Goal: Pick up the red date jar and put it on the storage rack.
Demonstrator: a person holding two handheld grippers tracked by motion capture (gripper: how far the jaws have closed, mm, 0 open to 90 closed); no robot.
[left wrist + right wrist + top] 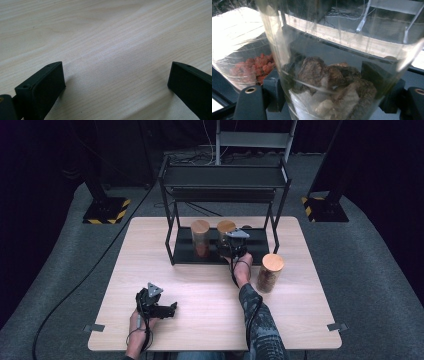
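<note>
A clear jar with a cork lid (226,226) holds brown chunks (329,82) and stands on the bottom shelf of a black rack (184,253). My right gripper (231,248) (333,96) is shut on this jar, one jaw on each side of its lower part. Just left of it on the same shelf stands a second cork-lidded jar (200,237) with red pieces (252,67). My left gripper (170,309) (116,80) rests low over the bare wooden table (107,37) near its front left, with its jaws wide open and nothing between them.
A third cork-lidded jar (270,272) with brown contents stands on the table right of my right forearm. The rack's top shelf (225,176) overhangs the two jars. Black stands with yellow-striped bases (106,211) sit on the grey floor behind the table.
</note>
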